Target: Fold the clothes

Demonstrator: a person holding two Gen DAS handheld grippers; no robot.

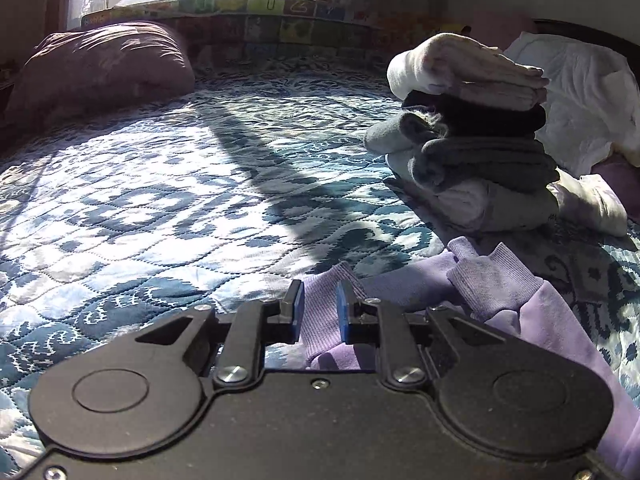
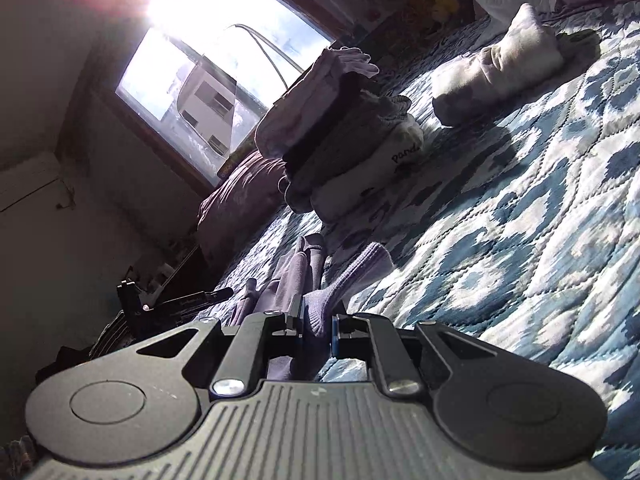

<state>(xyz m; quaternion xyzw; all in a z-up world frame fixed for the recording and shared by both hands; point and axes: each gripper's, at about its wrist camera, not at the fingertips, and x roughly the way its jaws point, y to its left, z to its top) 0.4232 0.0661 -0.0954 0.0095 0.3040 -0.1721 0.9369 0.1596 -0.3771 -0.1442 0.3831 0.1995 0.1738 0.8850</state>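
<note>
— Two ribbed cuffs are being gripped, it seems. What is seen at the left gripper [image 1: 320, 306]?

— Its blue-padded jaws are set on either side of a ribbed cuff [image 1: 320, 312] of the lavender sweatshirt [image 1: 540, 320], with a narrow gap between them filled by the fabric. A pinch on the cuff is judged likely, though how firmly the pads press cannot be told.

— And the right gripper [image 2: 316, 320]?

— A second ribbed cuff [image 2: 316, 312] is caught between its jaws, which are drawn close on the cloth. The garment is bunched just beyond, low on the blue patterned quilt [image 2: 520, 220] of the bed.

— What lies further out?

— A stack of folded clothes [image 1: 472, 136] stands on the quilt beyond the sweatshirt, with a white folded piece on top, dark ones under it and pale ones at the base. A separate pale folded bundle [image 2: 496, 76] is seen past it in the right view. A maroon pillow [image 1: 104, 64] lies by the window.

— Which step is in hand, then?

— The sweatshirt is judged to be at the start of its fold: both cuffs are held, nothing is yet squared. A lift and spread would be called for next, so that the body is laid flat before the sleeves are brought across. Room must be kept from the stack, which could be toppled by a swung sleeve.
</note>
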